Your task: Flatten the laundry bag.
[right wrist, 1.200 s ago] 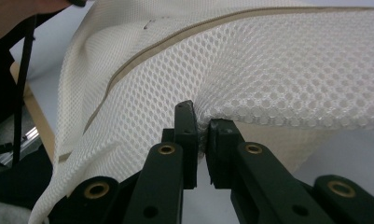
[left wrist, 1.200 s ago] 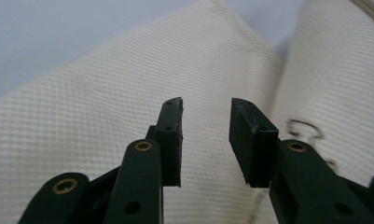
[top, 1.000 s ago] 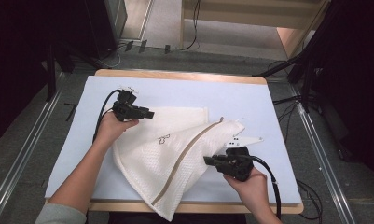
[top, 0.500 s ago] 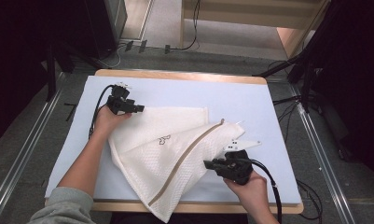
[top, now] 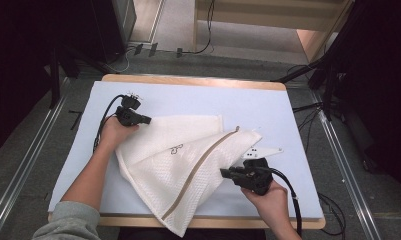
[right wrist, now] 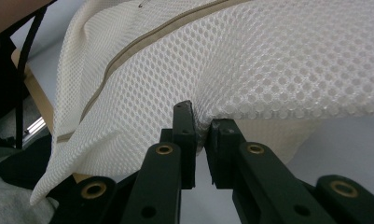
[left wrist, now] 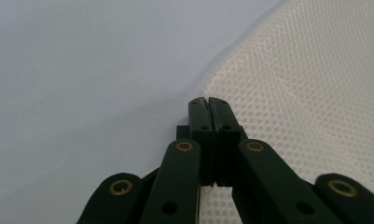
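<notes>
The mesh bag (top: 188,165) lies between the grippers: right gripper (top: 227,173) pinches its near-right edge, left gripper (top: 147,120) has just closed at its far-left corner, whether on mesh is unclear.

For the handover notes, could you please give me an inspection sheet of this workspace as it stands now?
Surface: pale blue table top with a wooden rim, bare round the cloth.
Job's things: white mesh bag with a tan zip, partly folded, one corner hanging over the near edge.
Clutter: small white tag beside the bag.
Grippers: left gripper shut at the bag's far-left edge, jaws just closed; whether it pinches mesh is unclear. Right gripper shut on the bag's right edge.
Cables: black cable trails from each gripper.
Surroundings: grey floor, metal rails, floor cables.
</notes>
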Demonstrator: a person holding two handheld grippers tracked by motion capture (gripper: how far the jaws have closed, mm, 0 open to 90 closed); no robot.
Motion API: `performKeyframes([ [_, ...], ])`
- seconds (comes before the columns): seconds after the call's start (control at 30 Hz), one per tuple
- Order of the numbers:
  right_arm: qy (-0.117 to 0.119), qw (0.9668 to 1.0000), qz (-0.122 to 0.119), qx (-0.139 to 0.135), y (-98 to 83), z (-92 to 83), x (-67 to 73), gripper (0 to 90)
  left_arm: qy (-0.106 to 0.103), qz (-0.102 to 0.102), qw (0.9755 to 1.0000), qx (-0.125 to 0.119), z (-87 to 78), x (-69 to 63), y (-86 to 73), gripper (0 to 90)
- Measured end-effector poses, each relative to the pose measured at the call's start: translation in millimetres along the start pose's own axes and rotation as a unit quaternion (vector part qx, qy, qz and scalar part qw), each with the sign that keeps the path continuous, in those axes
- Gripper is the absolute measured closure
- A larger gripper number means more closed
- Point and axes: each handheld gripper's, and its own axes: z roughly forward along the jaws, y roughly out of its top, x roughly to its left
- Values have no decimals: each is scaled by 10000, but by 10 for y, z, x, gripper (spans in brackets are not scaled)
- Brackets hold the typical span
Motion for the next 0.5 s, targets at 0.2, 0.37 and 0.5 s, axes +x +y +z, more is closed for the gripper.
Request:
performKeyframes([
  [0.2, -41, 9999, 30, -100, 22, -43, -51, 846, 16, -312, 9992, -242, -155, 114, -40, 900],
  [0.37, -134, 9997, 63, -216, 53, -86, -111, 852, 58, -717, 9958, -569, -333, 243, -114, 900],
  [0.5, -197, 9995, 73, -245, 70, -98, -156, 855, 162, -947, 9927, -728, -436, 338, -199, 900],
])
